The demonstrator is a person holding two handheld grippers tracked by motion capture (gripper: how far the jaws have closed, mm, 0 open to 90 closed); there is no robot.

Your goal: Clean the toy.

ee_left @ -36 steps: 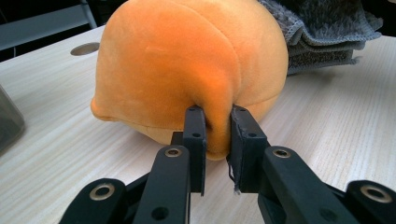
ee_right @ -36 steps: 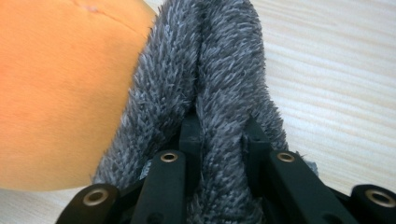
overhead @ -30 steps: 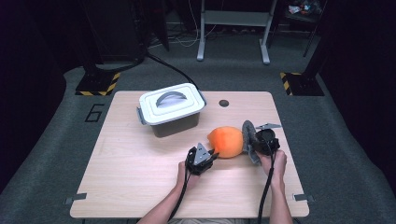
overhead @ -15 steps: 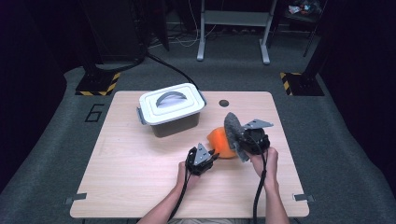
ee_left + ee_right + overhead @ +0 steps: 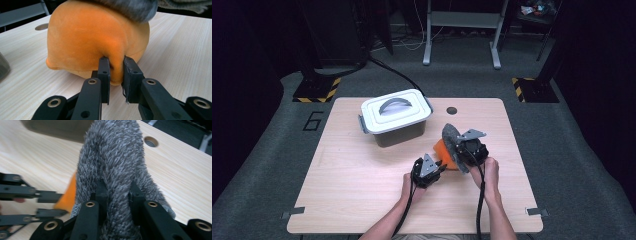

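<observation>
An orange plush toy (image 5: 442,151) lies on the wooden table (image 5: 362,175) between my two grippers. My left gripper (image 5: 440,166) is shut on a fold of its orange fabric (image 5: 100,37), low at the near side (image 5: 116,63). A grey furry part (image 5: 450,135) of the toy stands up over the orange body. My right gripper (image 5: 463,151) is shut on that grey fur (image 5: 112,157), with the tuft squeezed between its jaws (image 5: 117,187). In the right gripper view a strip of orange (image 5: 68,195) shows beside the fur, with the left gripper (image 5: 47,203) beyond it.
A grey bin with a white handled lid (image 5: 394,117) stands shut at the back left of the toy. A round cable hole (image 5: 452,110) sits near the table's far edge. Bare wood lies left of my hands. Cables trail off the near edge.
My right gripper has swung left and up over the orange toy, dragging the grey fur with it, so less orange shows. The left gripper has held its place and its grip.
</observation>
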